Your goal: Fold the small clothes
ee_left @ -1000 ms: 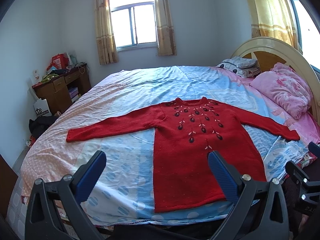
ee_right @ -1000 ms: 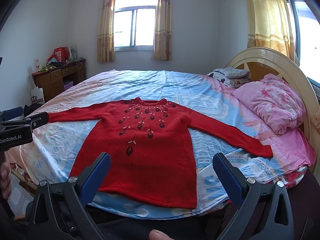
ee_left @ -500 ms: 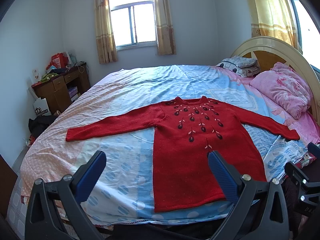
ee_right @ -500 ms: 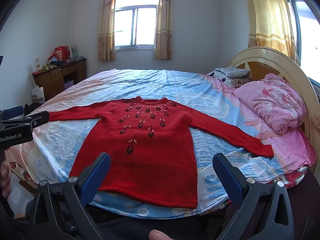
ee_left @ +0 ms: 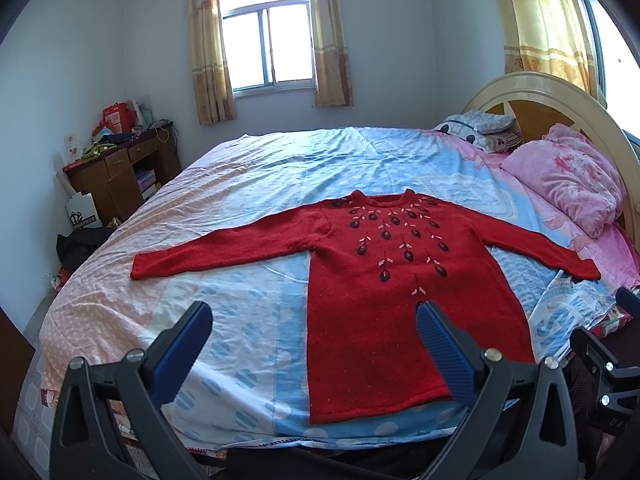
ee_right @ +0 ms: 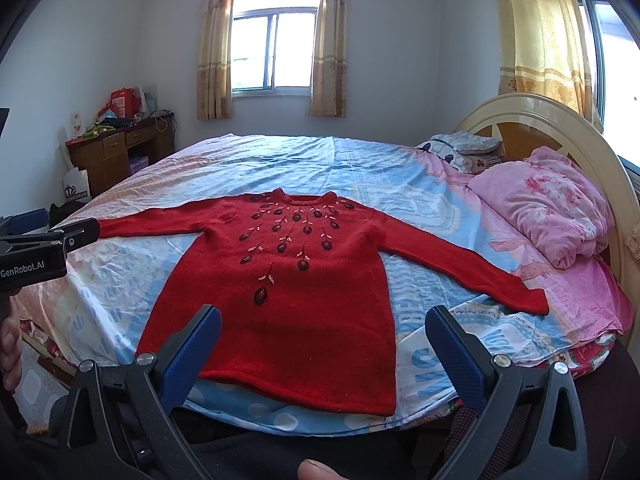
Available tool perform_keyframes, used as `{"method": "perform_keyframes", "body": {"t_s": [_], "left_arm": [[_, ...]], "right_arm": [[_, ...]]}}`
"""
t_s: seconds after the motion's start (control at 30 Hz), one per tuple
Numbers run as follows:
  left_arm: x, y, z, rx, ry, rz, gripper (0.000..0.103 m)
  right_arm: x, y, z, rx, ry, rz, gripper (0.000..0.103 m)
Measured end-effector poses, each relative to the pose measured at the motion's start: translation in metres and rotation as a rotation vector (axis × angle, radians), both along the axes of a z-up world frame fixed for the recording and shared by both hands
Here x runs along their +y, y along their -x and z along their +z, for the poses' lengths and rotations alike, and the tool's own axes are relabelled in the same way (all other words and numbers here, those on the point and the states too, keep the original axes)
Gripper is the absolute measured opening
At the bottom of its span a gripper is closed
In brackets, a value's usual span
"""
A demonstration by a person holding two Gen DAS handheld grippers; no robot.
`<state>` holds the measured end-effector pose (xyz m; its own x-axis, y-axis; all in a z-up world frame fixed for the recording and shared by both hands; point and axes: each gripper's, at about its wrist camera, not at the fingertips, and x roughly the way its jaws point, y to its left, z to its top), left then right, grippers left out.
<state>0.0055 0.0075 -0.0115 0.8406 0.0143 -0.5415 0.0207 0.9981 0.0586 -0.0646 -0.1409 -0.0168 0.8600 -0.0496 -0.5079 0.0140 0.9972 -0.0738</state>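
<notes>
Left wrist view, left to right. At the left edge of the frame I log a wooden counter (ee_left: pixel 116 172) against the wall, stacked with red boxes (ee_left: pixel 116 114); a white paper bag (ee_left: pixel 83 212) stands on the floor in front of it. At upper centre, a window (ee_left: pixel 267 46) with yellow curtains. My left gripper (ee_left: pixel 314 312) fills the bottom of the frame, its blue fingers (ee_left: pixel 184 344) spread wide apart and holding nothing, hovering over the near edge of the bed (ee_left: pixel 240 184). The red sweater (ee_left: pixel 376 292) lies flat and face up across the centre and right of the frame, unfolded, both sleeves stretched out sideways, hem toward me, embroidered dark flowers fanning below the collar. At right, a pink pillow (ee_left: pixel 568 184) sits by the cream headboard (ee_left: pixel 560 96), well apart from the sweater body but near the right cuff.

Right wrist view, left to right. At the left edge I see the side of the left gripper's black body with "GenRobot.AI" printed on it. The red sweater (ee_right: pixel 296 276) sits at the centre of the frame on the blue-and-pink sheet. My right gripper (ee_right: pixel 324 320) occupies the bottom, fingers (ee_right: pixel 452 348) likewise wide apart and empty, above the hem. The pink pillow (ee_right: pixel 548 204) is at right.
</notes>
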Motion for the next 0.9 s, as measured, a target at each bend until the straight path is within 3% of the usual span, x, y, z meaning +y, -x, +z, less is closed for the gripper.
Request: {"method": "perform_keyframes", "body": {"t_s": [0.9], "left_arm": [[0.0053,-0.0056,-0.0082,0.008,-0.015,-0.004,0.103]], "right_arm": [[-0.001,-0.0047,-0.009,0.005,-0.012,0.024,0.102]]}}
